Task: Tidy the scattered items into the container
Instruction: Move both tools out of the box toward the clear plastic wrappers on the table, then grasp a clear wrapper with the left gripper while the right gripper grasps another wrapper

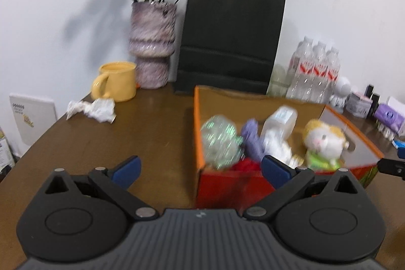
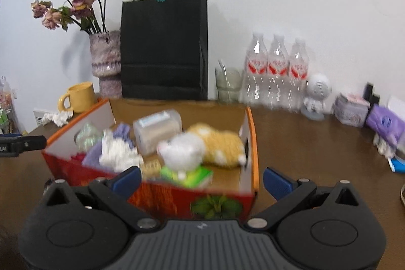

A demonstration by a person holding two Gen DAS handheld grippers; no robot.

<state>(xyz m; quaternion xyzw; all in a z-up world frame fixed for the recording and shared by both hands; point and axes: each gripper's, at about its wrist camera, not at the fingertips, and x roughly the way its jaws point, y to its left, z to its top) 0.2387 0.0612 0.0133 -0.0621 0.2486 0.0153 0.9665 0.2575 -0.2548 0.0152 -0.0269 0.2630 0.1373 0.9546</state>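
An orange-rimmed cardboard box with red outer walls stands on the brown table. Inside lie a plush cat, a clear plastic jar, a crushed clear bottle, a purple cloth, a white crumpled item and something red. My left gripper hovers open before the box's near left corner, holding nothing. My right gripper hovers open over the box's near wall, also holding nothing. A crumpled white paper lies on the table left of the box.
At the back stand a yellow mug, a vase of dried roses, a black paper bag, a glass and water bottles. A small figurine and purple packets sit right.
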